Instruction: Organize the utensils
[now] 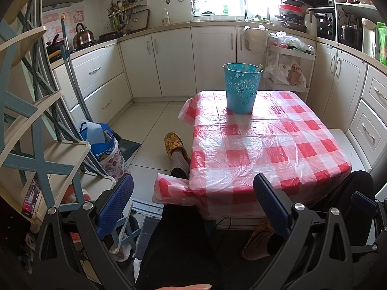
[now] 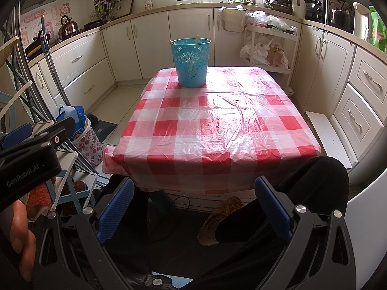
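Note:
A blue cut-out bucket (image 1: 242, 87) stands at the far end of the table with the red-and-white checked cloth (image 1: 271, 145); it also shows in the right wrist view (image 2: 191, 62). Pale utensil tips (image 1: 246, 67) stick up from inside it, also seen in the right wrist view (image 2: 197, 40). My left gripper (image 1: 193, 205) is open and empty, held low off the table's near left corner. My right gripper (image 2: 194, 207) is open and empty, held below the table's near edge (image 2: 217, 166). The left gripper's body also shows in the right wrist view (image 2: 31, 145).
The person's legs and slippers (image 1: 175, 145) are beside and under the table. A blue-and-cream folding rack (image 1: 36, 145) and a floral bin with a blue bag (image 1: 106, 149) stand at left. White kitchen cabinets (image 1: 212, 58) ring the room; a white trolley with bags (image 1: 287, 67) stands behind the table.

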{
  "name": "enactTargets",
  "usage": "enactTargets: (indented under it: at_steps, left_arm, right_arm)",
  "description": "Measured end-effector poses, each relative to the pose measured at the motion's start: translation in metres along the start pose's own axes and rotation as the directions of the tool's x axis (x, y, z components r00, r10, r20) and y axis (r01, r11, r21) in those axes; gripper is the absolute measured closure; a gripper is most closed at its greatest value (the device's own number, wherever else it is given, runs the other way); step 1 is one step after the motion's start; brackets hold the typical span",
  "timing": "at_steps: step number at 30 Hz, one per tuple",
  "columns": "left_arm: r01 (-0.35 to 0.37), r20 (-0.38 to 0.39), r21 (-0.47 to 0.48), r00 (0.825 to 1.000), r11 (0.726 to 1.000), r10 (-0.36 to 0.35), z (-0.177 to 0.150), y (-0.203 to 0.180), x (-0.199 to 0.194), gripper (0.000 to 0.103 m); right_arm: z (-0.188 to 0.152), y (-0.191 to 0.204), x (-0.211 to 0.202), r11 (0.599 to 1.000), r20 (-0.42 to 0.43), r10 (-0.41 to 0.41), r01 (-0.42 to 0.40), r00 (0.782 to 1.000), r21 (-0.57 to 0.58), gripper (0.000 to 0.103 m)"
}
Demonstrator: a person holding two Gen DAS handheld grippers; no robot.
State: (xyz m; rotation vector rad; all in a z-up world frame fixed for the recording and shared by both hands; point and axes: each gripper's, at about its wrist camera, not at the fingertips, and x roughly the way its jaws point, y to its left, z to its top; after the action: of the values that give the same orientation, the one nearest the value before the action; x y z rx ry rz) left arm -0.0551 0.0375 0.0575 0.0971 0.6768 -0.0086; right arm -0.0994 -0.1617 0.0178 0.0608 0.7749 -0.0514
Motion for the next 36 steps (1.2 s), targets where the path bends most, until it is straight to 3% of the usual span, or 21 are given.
enactTargets:
  at_steps: [36]
  left_arm:
    - [-0.001,-0.006,0.004,1.000,1.000,0.001,0.0002,0.0003,0.0016,0.008]
  right_arm:
    - [-0.0018,-0.0036,0.0035,1.000,-0.011,0.006,-0.006,1.000,-0.004,0.007]
